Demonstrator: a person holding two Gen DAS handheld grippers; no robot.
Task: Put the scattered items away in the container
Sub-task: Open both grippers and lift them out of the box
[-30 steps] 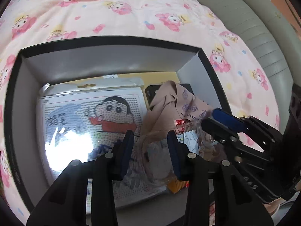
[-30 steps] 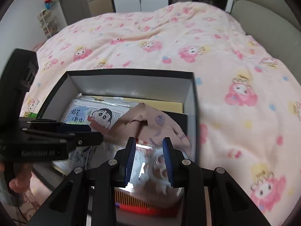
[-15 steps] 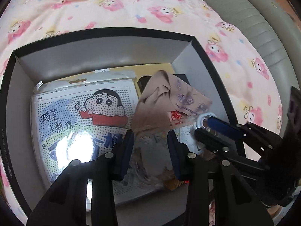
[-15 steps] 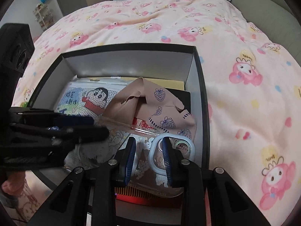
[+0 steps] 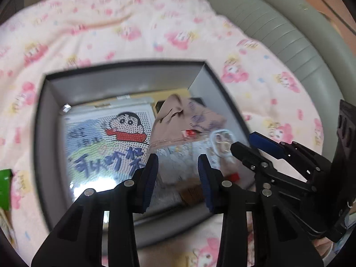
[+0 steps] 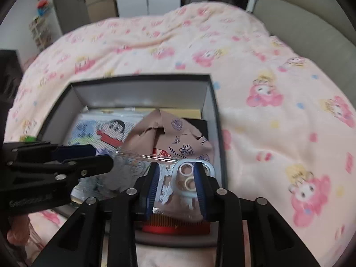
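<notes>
From your left wrist view, your left gripper [image 5: 178, 169] hangs above the near part of the open black cardboard box with grey inner walls [image 5: 124, 80], its jaws partly apart with nothing between the pads. Inside the box, a cartoon-printed bead-kit packet [image 5: 106, 146] lies at its left side, and a beige printed cloth [image 5: 178, 120] sits at its right. The box rests on a pink cartoon-print bedspread [image 5: 111, 29].

From your right wrist view, your right gripper [image 6: 176, 184] hovers over the box's near right corner, jaws opening, gripping nothing. Below them, inside the box, lies a clear plastic pouch holding a pale blue ring-shaped item [image 6: 189, 175], next to a red comb [image 6: 173, 224] by the near wall.
</notes>
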